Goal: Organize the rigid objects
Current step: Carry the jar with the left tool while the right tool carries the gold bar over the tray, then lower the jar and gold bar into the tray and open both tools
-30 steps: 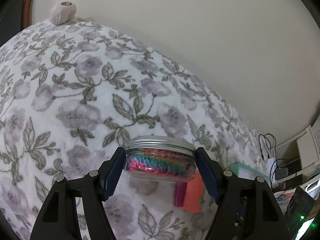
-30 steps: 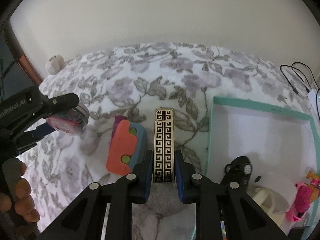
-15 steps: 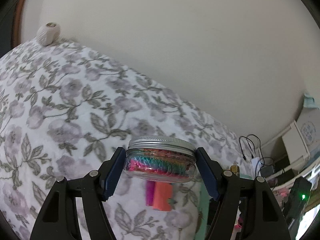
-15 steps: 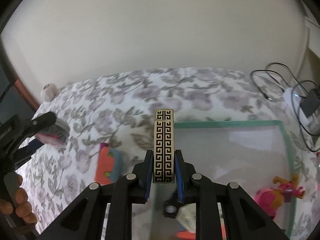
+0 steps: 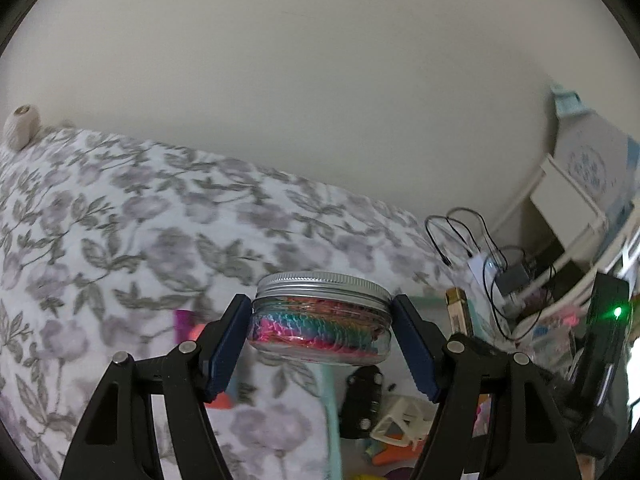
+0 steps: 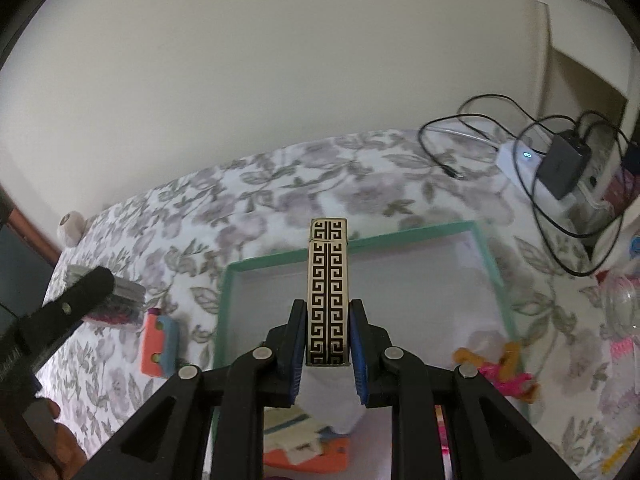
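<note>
My left gripper (image 5: 322, 330) is shut on a clear jar (image 5: 320, 322) with a silver lid and rainbow contents, held above the floral bedspread near the left edge of the teal box (image 5: 330, 404). My right gripper (image 6: 328, 344) is shut on a slim gold box with a black Greek-key pattern (image 6: 328, 292), held upright over the white inside of the teal box (image 6: 486, 258). The jar (image 6: 116, 300) and left gripper also show at the left of the right wrist view. An orange and blue toy (image 6: 160, 340) lies on the bedspread left of the box.
The teal box holds a black part (image 5: 362, 398), a cream plastic piece (image 5: 402, 424) and orange toys (image 6: 308, 454). A pink and orange figure (image 6: 500, 370) lies at its right side. Cables and a charger (image 6: 562, 162) sit at the far right. A yarn ball (image 5: 22, 126) sits by the wall.
Both grippers have moved right toward the teal box with their loads. The gold box now hangs over the teal box's inside, and the jar is near its left edge.
</note>
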### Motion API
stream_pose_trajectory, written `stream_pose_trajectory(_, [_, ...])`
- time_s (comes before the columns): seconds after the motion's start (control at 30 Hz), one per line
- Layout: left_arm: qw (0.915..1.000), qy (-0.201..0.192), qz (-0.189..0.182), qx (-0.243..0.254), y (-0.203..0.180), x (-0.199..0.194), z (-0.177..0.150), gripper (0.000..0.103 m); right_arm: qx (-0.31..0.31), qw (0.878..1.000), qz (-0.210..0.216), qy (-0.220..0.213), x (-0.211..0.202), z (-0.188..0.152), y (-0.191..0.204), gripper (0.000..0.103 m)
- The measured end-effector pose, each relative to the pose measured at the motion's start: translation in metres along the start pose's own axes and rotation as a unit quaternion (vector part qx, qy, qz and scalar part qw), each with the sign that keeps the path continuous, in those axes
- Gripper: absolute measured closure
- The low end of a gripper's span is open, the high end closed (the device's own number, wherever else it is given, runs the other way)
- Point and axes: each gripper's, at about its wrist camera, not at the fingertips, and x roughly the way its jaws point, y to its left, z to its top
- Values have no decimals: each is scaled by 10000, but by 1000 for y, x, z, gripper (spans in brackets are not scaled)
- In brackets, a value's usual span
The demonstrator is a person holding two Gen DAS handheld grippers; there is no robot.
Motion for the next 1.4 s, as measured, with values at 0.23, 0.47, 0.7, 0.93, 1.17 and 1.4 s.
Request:
stream_pose_trajectory(0.23, [9992,166,-117,344,-29,21,-17,30,323,9994,-124,-24,-5,1,-34,81])
stream_pose_trajectory(0.47, [9972,289,-415,555,-58,31,-28,30,447,9987,-227,14,-6,0,-51,81])
stream_pose_trajectory(0.7, [9941,480,-437,869,-79,45,-41,30,388,9989,-242,112,-1,-3,-50,81])
stream_pose_trajectory(0.93, [9944,495,-465,812,-77,46,-42,30,435,9982,-289,288,7,-7,-51,81])
stream_pose_trajectory(1.17, [9938,698,-625,603,-70,51,-43,26,440,9979,-315,349,9,-8,-51,78])
stream_pose_trajectory(1.4, [9939,658,-637,622,-72,46,-41,26,425,9979,-333,364,10,-8,-50,78])
